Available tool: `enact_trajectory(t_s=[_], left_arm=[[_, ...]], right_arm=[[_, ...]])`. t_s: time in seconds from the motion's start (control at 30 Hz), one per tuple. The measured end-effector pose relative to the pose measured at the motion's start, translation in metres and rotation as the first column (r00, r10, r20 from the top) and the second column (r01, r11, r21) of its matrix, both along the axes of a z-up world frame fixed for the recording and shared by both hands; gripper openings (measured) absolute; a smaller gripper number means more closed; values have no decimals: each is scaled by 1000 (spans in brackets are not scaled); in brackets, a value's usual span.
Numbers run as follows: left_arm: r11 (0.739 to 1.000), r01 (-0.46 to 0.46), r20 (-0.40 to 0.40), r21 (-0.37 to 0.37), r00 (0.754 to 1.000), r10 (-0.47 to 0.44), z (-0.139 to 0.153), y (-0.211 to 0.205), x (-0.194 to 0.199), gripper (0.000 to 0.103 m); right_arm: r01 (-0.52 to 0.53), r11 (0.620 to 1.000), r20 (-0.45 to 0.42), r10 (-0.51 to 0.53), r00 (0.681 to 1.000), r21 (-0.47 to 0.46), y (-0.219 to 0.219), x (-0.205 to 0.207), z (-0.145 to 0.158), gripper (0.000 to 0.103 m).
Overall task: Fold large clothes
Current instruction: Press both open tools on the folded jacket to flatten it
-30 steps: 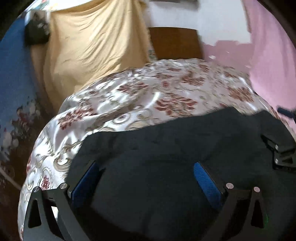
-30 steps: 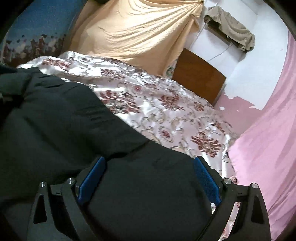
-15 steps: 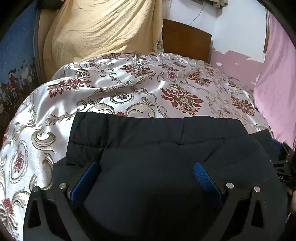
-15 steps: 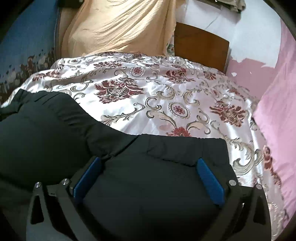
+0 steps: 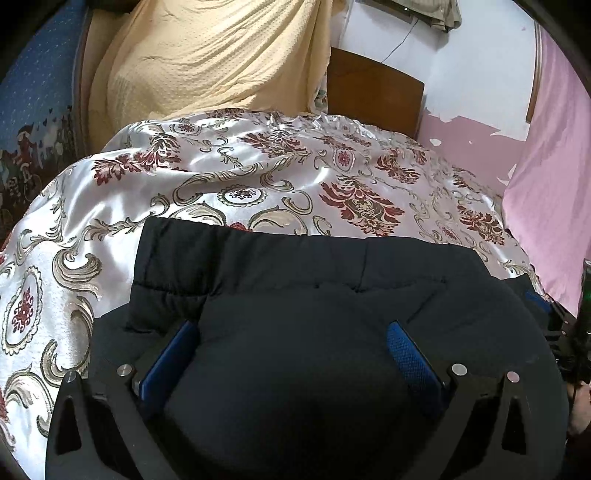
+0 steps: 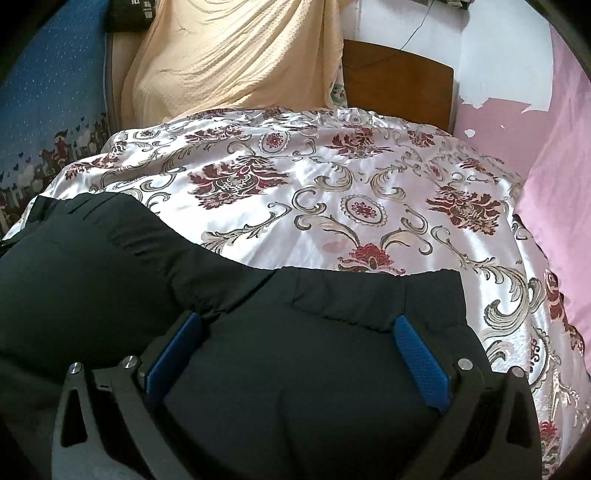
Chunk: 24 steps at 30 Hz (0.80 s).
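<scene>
Both my hand-held grippers have dropped lower—the black padded garment point(image 5: 295, 295) now lies flat on the floral satin bed cover point(image 5: 258, 177). Left hand-held gripper point(image 5: 291, 354) and right hand-held gripper point(image 6: 295, 350) gape wide, straddling it—its folded edge just ahead, running crosswise.

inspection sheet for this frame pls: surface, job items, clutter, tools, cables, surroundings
Surface: bed with a shiny floral bedspread, lightly rumpled.
Job's things: black padded garment, puffy, lying on the near part of the bed, its far hem straight across the spread.
Clutter: nothing seen on the bed besides the garment.
Grippers: left tool open over the garment, pads not pressing; right tool open over the garment, nothing pinched.
Cables: one thin wire running down the white wall.
Surroundings: yellow cloth draped behind the bed, wooden headboard, pink curtain on the right, blue patterned fabric on the left.
</scene>
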<state>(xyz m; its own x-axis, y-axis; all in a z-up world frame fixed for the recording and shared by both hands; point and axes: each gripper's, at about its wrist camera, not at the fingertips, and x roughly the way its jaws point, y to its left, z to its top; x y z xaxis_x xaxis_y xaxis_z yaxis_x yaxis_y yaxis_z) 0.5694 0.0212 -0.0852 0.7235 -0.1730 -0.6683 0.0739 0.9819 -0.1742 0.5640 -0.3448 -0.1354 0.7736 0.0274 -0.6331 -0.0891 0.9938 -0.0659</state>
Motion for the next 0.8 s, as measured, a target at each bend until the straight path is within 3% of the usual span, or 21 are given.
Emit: enact_trajectory(t_s=[0.8], left_arm=[[1000,3,1,-1,1000,-3,-2,2,-2,103]], right_arm=[[-2,999,-13,2,1000,34,-1,2,-6,102]])
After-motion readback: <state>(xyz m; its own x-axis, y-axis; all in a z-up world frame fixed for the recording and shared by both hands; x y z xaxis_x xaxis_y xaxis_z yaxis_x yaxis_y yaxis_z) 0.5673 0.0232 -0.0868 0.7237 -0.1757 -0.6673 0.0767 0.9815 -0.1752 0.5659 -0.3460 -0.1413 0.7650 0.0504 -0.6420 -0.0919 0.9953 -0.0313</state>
